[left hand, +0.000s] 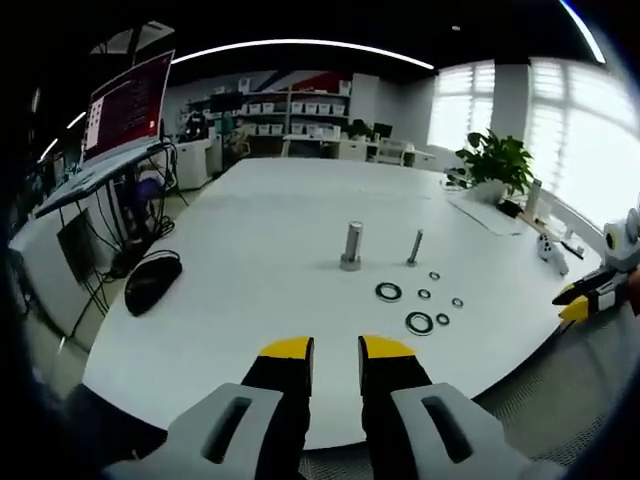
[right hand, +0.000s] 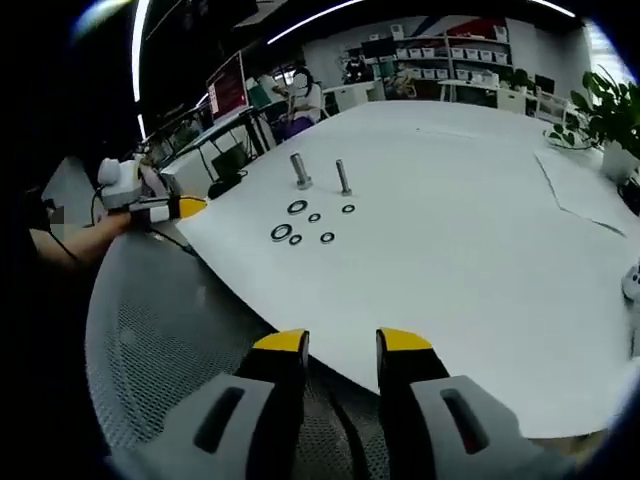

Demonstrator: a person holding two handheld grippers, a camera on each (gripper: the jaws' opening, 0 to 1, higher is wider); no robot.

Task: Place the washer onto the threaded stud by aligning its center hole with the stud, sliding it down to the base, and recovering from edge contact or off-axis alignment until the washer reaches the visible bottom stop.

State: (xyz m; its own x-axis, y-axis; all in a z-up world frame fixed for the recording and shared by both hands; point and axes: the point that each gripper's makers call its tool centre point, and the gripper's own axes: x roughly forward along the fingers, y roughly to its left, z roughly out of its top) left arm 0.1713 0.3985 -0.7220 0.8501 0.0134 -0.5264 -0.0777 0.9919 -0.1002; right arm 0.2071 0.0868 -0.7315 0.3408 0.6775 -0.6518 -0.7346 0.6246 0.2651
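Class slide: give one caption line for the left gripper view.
Open left gripper faces two upright studs and six loose washers on a white table.

No legible text anywhere.

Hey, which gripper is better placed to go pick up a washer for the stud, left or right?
Probably the left gripper: it faces the washers and thin threaded stud squarely over the table. The right gripper hangs over a mesh chair seat off the table's edge. Both are open and empty.
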